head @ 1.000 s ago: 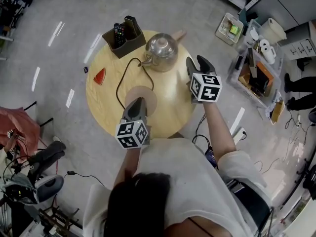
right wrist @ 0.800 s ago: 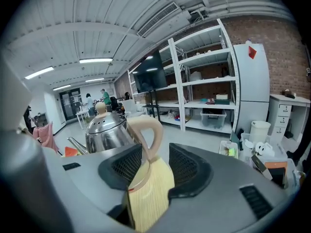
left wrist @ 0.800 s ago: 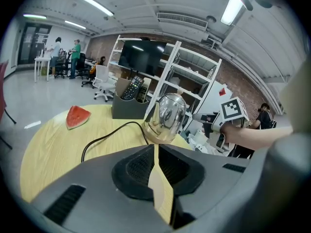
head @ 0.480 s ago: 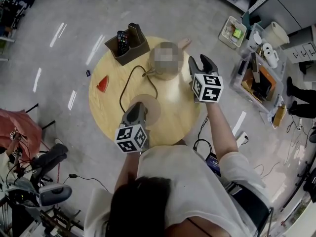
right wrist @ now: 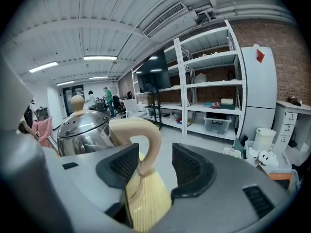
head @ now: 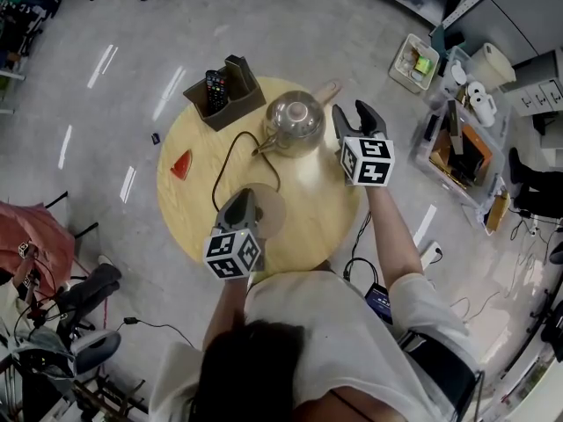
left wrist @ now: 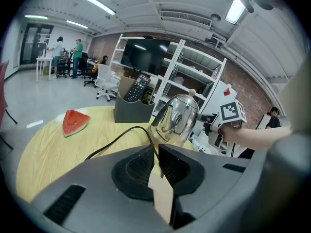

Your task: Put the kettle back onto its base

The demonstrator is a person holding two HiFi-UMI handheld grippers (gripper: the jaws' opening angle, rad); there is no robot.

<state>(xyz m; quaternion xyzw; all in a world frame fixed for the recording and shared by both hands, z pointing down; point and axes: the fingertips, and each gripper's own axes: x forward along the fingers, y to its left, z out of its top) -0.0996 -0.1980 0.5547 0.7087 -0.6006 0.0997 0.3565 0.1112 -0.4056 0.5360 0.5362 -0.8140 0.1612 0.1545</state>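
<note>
- Table [head: 308, 222]: round, pale wood, filling the centre of the head view. All items listed below stand or lie on it.
- Kettle [head: 295, 123]: polished metal with a knobbed lid, upright on the bare wood in the upper middle of the table. It is not on its base, which lies apart from it towards the lower centre. Its curved pale handle [head: 327, 90] points to the upper right and its spout to the lower left.
- Box [head: 230, 104]: a dark open holder at the upper left of the table, just left of the kettle.
- Right gripper [head: 352, 111]: right of the kettle, level with its handle side. In the right gripper view the jaws stand wide apart and have just been opening. The handle [right wrist: 146, 135] rises between them, close to the left pad [right wrist: 121, 165] and clear of the right pad. No clamping is seen.
- Left gripper [head: 244, 199]: lower centre of the head view, with its tip over the left edge of the base. In the left gripper view the jaws are all but together, leaving a thin slit through which a pale surface shows.
- Base [head: 271, 211]: a flat, round, tan disc, partly covered by the left gripper.
- Watermelon slice [head: 180, 164]: a red wedge at the left edge of the table, well apart from the kettle.
- Remote [head: 215, 84]: black, standing upright in the left compartment of the box.
- Cord [head: 220, 170]: black, looping across the table left of the base and running in towards the tip of the left gripper.
</note>
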